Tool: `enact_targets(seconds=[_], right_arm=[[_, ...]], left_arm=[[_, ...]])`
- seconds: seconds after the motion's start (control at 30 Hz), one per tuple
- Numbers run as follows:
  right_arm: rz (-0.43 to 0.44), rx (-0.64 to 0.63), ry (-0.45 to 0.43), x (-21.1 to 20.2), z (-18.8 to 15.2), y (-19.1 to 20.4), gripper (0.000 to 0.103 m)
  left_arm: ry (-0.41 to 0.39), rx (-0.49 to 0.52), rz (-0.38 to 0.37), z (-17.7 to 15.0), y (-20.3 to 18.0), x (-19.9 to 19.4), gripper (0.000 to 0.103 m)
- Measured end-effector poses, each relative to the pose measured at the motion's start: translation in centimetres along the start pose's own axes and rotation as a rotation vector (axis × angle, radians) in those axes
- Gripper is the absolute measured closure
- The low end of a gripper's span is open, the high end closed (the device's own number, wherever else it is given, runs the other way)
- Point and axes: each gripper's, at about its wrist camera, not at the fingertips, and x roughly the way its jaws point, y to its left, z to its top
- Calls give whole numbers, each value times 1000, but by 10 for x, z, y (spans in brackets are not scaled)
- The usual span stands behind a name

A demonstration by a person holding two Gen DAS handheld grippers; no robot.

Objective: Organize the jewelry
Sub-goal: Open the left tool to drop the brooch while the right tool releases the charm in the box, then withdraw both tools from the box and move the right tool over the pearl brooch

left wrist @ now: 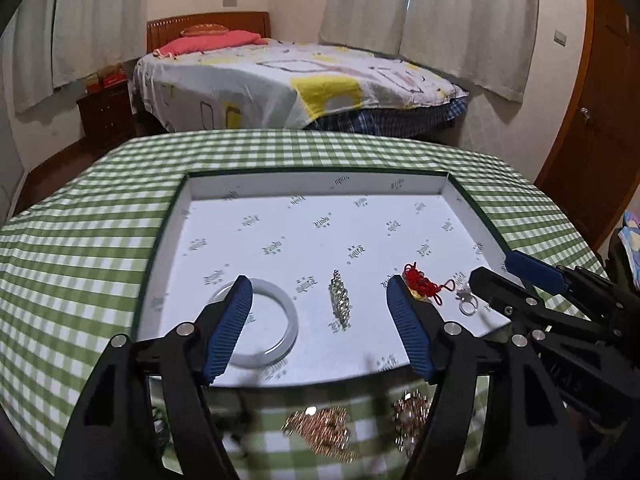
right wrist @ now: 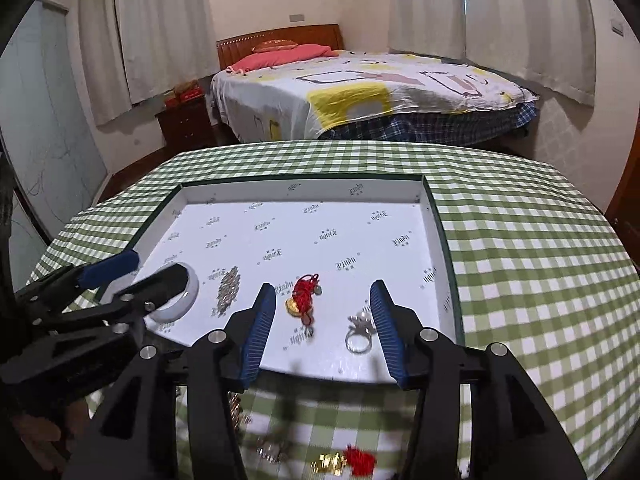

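Both hand-held grippers, left hand-held gripper [left wrist: 320, 292] and right hand-held gripper [right wrist: 323, 296], released, empty, above tray [left wrist: 320, 182] holding bangle [left wrist: 288, 312], ring [right wrist: 359, 342].

A big white box lid [left wrist: 316, 184] with small grey words printed on it lies open on the table. Four things lie flat in a row near its front wall. A white round bangle [left wrist: 276, 320] is on the left. Next comes a sparkly silver chain [left wrist: 339, 300], then a red string with a gold charm [right wrist: 302, 298], then a silver ring [right wrist: 359, 340]. More gold jewelry [left wrist: 320, 432] lies blurry outside the lid.
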Motion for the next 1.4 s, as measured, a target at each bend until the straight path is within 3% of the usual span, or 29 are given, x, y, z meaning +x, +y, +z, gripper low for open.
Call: enact_targets(seconds=[0.3, 0.77, 1.4], right_arm=[[1, -25, -1, -31, -21, 13, 54], [-3, -33, 29, -49, -56, 22, 54], [43, -87, 136, 13, -57, 63, 54]], left_arm=[[-46, 12, 40, -19, 8, -47, 26], [-1, -47, 112, -61, 41, -77, 26], [63, -69, 198, -79, 84, -66, 26]])
